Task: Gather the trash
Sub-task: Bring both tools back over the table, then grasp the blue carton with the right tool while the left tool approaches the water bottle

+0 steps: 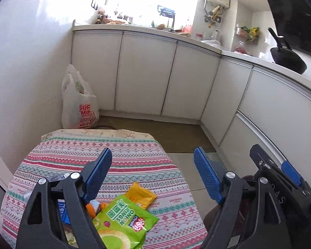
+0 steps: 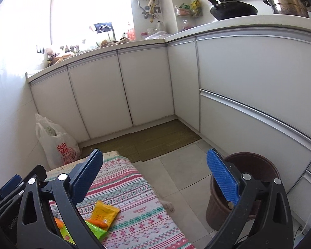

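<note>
Hovering spread wide, your left gripper [image 1: 153, 166] and right gripper [image 2: 155, 168] gripped nothing; green bag [image 1: 122, 224] and yellow packet [image 2: 104, 210] lay near table [image 1: 134, 145] edge, bin [image 2: 257, 166] on open floor beside.

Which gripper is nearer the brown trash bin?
Right. The right gripper hangs beside the brown trash bin; the left gripper is over the patterned table, farther away.

Your table [image 1: 122, 157], covered in a striped patterned cloth, is carrying a green onion-ring snack bag [image 1: 122, 224] near its front edge. A yellow packet [image 1: 142, 195] is lying just beyond it, and an orange wrapper [image 2: 98, 223] is sitting between them.
</note>
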`<state>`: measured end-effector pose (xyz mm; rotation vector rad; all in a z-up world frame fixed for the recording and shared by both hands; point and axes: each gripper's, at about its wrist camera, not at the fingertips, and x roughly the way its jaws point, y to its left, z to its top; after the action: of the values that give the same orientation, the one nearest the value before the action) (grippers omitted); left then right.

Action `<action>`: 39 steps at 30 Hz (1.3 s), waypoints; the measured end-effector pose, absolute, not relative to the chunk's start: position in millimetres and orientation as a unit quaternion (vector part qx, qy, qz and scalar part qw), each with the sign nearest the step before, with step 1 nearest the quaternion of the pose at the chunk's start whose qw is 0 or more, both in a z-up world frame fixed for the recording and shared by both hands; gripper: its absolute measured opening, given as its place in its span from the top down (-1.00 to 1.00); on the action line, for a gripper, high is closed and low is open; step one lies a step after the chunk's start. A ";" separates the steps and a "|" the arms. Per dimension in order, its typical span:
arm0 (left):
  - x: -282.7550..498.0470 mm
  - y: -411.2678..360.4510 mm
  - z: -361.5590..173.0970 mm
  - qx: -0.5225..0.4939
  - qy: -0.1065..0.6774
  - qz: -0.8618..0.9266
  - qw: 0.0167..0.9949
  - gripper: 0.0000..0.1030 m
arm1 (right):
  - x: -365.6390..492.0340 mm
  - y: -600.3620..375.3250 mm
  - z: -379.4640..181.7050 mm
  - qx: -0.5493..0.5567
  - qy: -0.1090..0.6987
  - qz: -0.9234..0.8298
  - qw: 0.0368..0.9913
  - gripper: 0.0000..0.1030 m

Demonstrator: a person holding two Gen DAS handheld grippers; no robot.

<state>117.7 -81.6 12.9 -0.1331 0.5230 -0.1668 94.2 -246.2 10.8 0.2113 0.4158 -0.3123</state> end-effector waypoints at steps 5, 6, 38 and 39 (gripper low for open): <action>120.5 -36.5 0.0 -0.089 0.267 -0.048 0.958 -0.54 | 110.2 -211.7 3.5 0.079 0.212 -0.138 0.964 -0.86; 120.1 -27.2 -2.5 -0.092 0.267 -0.039 0.958 -0.54 | 113.5 -205.8 2.7 0.074 0.213 -0.138 0.965 -0.86; 137.9 201.3 -89.2 -0.179 0.429 0.112 0.878 -0.54 | 177.0 19.6 -86.2 -0.143 0.387 0.137 0.901 -0.86; 138.2 205.9 -89.2 -0.182 0.432 0.112 0.876 -0.54 | 175.6 26.7 -88.6 -0.159 0.392 0.158 0.892 -0.86</action>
<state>138.2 205.9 -89.2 -0.3789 0.9018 0.2340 175.6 26.7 -88.6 -0.3290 0.8142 0.3271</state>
